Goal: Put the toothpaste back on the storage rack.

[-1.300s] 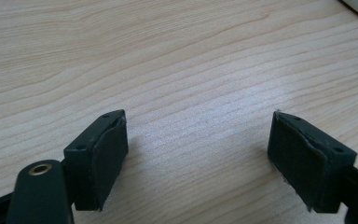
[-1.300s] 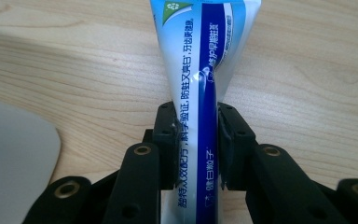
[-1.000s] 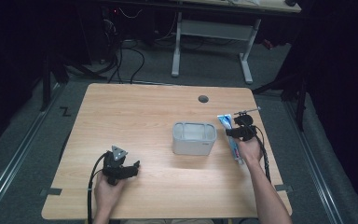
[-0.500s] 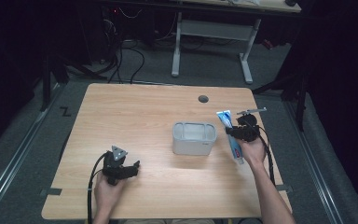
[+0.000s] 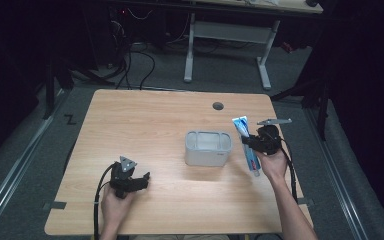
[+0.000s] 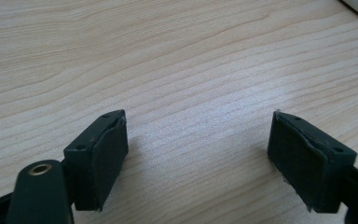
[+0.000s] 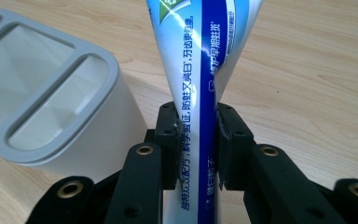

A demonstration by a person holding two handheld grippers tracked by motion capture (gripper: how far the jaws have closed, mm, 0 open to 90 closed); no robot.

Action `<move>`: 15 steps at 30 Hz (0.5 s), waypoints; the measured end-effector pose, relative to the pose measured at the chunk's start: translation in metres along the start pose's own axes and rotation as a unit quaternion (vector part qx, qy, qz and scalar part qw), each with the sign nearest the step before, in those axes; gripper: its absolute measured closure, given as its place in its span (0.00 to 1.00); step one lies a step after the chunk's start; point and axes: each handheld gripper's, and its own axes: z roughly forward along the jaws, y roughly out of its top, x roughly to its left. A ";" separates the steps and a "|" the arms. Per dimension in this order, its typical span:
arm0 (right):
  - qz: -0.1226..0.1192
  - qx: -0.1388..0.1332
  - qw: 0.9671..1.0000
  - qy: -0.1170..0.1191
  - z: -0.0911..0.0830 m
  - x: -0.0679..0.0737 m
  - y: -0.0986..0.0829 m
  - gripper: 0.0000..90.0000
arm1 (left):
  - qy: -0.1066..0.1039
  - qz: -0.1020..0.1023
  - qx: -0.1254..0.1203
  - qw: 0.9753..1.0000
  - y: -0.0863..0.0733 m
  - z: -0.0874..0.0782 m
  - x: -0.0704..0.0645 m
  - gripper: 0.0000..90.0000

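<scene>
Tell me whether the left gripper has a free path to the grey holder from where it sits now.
Probably yes: the left gripper is open and holds nothing, and bare table lies between it and the grey holder, with nothing in the way.

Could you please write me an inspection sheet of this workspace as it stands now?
Surface: light wooden table with a round cable hole near the far edge.
Job's things: toothpaste tube; grey two-compartment holder at mid-table, seemingly empty.
Clutter: nothing seen.
Grippers: right gripper is shut on the tube, beside the holder; left gripper is open, nothing between its jaws, low over bare wood.
Cables: a black cable trails from the left gripper, another from the right.
Surroundings: dark room, grey floor, a white-legged desk and loose floor cables behind.
</scene>
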 end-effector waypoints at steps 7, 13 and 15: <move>-0.009 -0.026 0.999 0.016 -0.014 0.005 0.000 0.82 | 0.000 0.000 0.000 1.000 0.000 0.000 0.000 0.23; -0.012 -0.047 0.998 0.029 -0.021 0.009 0.000 0.81 | 0.000 0.000 0.000 1.000 0.000 0.000 0.000 0.23; -0.014 -0.055 0.998 0.034 -0.025 0.012 0.001 0.81 | 0.000 0.000 0.000 1.000 0.000 0.000 0.000 0.23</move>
